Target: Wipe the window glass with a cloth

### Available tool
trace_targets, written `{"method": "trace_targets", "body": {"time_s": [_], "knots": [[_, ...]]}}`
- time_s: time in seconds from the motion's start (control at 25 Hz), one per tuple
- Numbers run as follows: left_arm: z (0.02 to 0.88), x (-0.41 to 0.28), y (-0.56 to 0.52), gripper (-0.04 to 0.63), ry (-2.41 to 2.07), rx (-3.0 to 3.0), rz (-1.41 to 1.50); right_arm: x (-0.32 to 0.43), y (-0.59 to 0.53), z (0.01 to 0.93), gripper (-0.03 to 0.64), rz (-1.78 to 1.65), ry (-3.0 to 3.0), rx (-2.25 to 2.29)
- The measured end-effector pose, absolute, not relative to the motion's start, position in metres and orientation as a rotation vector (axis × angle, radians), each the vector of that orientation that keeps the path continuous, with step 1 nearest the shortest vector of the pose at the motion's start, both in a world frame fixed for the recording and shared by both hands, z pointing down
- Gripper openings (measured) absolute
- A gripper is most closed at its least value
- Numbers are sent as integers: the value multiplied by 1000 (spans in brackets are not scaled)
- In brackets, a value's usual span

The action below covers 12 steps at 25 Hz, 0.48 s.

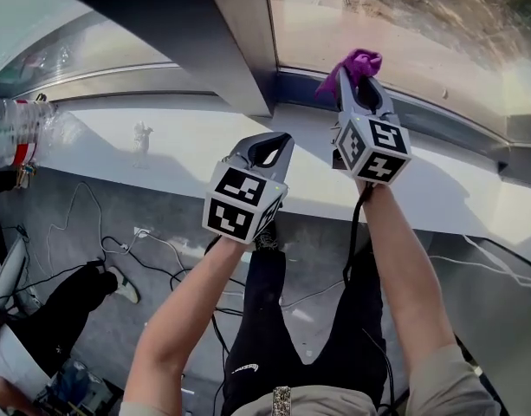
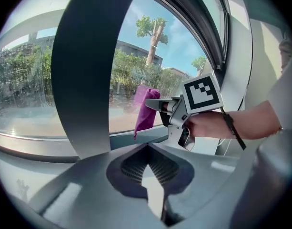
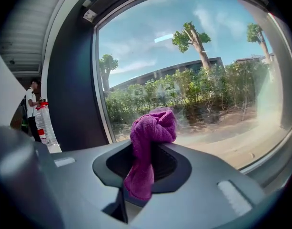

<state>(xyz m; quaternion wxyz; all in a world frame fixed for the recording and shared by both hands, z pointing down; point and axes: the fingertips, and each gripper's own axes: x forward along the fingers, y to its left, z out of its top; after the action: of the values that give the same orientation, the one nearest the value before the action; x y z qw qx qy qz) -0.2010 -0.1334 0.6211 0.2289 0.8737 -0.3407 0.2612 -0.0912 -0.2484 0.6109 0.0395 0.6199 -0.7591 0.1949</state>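
The window glass (image 1: 404, 24) fills the upper right of the head view, and trees and a building show through it in the right gripper view (image 3: 198, 70). My right gripper (image 1: 359, 76) is raised close to the pane's lower edge, shut on a purple cloth (image 1: 359, 61) bunched at its tips. The cloth (image 3: 152, 128) hangs between the jaws of the right gripper (image 3: 148, 144). In the left gripper view the cloth (image 2: 146, 109) dangles by the glass. My left gripper (image 1: 281, 141) is lower and to the left over the sill, shut with nothing in it (image 2: 146, 147).
A dark pillar (image 1: 204, 33) divides the panes to the left of the cloth. The white sill (image 1: 161, 146) runs below, with a plastic bottle (image 1: 22, 128) at its left end. Cables (image 1: 118, 250) lie on the floor. Another person (image 3: 34, 109) stands far left.
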Motion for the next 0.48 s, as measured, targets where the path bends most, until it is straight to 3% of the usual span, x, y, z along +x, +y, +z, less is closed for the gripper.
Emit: {"method": "trace_targets", "body": {"time_s": [0.48], "knots": [[627,-248,-136,0,-978,2354,692,-201,-270,612,112,556,-2476,1591]]}}
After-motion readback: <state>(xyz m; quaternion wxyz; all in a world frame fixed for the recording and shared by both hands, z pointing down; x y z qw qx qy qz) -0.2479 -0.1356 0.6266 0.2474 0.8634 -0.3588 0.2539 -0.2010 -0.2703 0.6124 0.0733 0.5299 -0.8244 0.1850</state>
